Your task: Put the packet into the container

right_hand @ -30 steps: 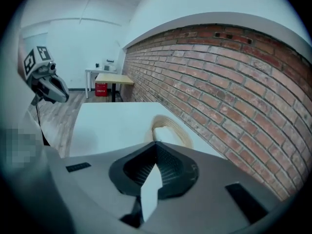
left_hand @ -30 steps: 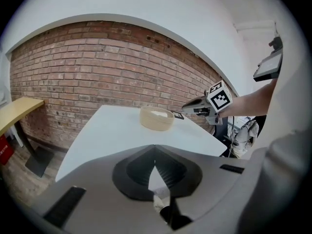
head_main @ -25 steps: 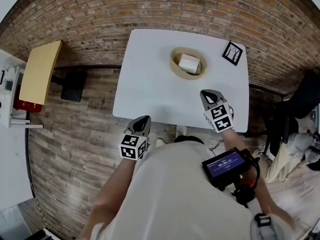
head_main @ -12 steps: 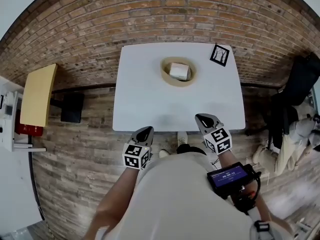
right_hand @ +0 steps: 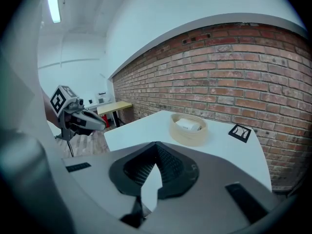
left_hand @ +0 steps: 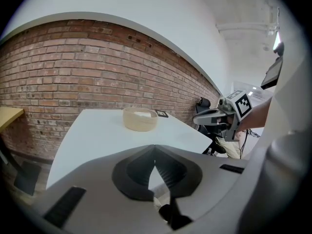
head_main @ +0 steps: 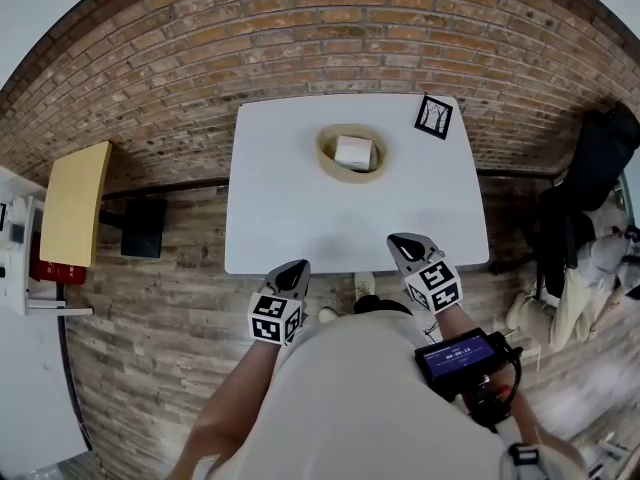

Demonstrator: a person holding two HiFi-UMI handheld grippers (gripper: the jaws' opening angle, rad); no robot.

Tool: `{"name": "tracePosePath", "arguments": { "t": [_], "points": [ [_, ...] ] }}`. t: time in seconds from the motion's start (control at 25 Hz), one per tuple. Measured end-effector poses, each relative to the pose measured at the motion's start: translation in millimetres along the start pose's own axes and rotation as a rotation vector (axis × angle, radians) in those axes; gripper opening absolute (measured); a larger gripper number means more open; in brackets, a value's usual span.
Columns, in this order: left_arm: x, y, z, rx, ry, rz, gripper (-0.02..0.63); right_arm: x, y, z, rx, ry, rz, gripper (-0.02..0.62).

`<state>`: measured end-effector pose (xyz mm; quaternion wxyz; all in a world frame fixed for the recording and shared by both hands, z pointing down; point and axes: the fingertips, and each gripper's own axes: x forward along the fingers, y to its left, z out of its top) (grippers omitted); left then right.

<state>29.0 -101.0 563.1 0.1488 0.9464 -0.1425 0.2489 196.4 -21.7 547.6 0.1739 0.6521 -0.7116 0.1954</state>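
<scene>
On the white table (head_main: 290, 208) stands a round beige container (head_main: 352, 154), and a white packet (head_main: 353, 151) lies inside it. My left gripper (head_main: 293, 276) hangs just off the table's near edge, shut and empty. The right gripper (head_main: 407, 245) sits at the near edge further right, also shut on nothing. In the left gripper view the container (left_hand: 140, 119) is far ahead of the left gripper (left_hand: 155, 150), with the right gripper (left_hand: 209, 117) off to the side. The right gripper view shows the right gripper (right_hand: 157, 147), the container (right_hand: 188, 129) with its packet (right_hand: 188, 125), and the left gripper (right_hand: 92, 122).
A black-and-white marker card (head_main: 433, 116) lies on the table's far right corner. A yellow side table (head_main: 72, 203) and a white unit (head_main: 20, 258) stand at the left, and dark bags (head_main: 590, 168) at the right. A brick wall runs behind the table.
Both grippers have drawn back towards the person; the right one has come off the table top to its near edge. The packet stays in the container.
</scene>
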Motion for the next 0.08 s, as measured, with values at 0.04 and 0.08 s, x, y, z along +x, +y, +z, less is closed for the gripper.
{"name": "tracePosePath", "arguments": {
  "t": [0.04, 0.08],
  "points": [
    [0.7, 1.8, 1.7, -0.001, 0.000, 0.000, 0.009, 1.8, -0.1, 2.4, -0.002, 0.001, 0.003, 0.008],
    [1.3, 3.6, 3.5, -0.003, 0.001, 0.000, 0.009, 3.6, -0.1, 4.9, -0.005, 0.003, 0.005, 0.008]
  ]
}}
